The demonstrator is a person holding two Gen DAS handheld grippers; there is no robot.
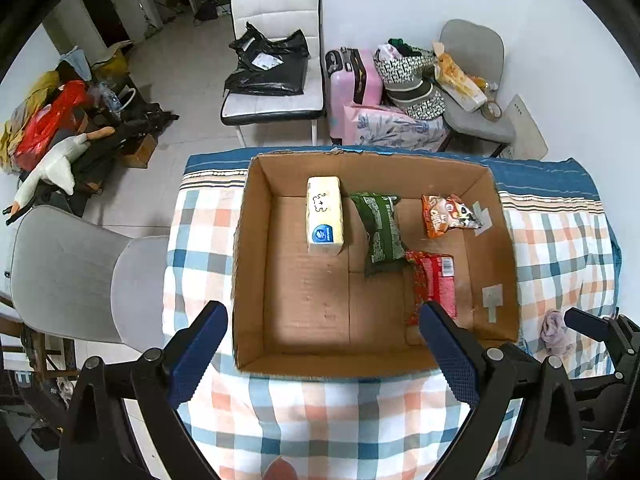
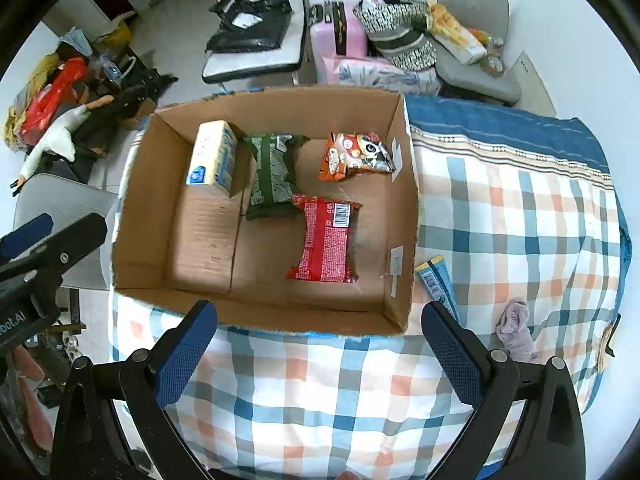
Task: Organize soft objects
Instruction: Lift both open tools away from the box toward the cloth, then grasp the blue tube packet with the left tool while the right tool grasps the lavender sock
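- Your left gripper (image 1: 323,350): fingers spread wide, nothing between them, hovering over the near wall of the cardboard box (image 1: 336,364)
- Your right gripper (image 2: 319,354): likewise spread and empty, above the checked cloth (image 2: 320,400) just short of the box's near right corner
- Purple cloth wad (image 2: 515,334): loose on the checked cloth outside the box, just beside your right gripper's right finger; judged very light and limp, so pinch it through the bunched middle, not at a stray edge
- Blue-and-yellow packet (image 2: 434,282): outside the box, lying along its right wall, partly hidden behind your right finger; looks thin and slick, so grip across its narrow width
- Red packet (image 2: 326,240): inside the box, nearest of the contents, flat on the floor right of centre; its crinkly film is likely to slip, so take the sealed end if it needs shifting
- Dark green packet (image 2: 272,174): touching the red one's far left corner, lying flat
- Pale yellow tissue pack (image 2: 214,158): beside the green packet at the far left, soft and squashable
- Orange snack bag (image 2: 354,156): far right corner, apart from the others, puffed and light
- Judgement: the two items still outside both lie on your right gripper's side
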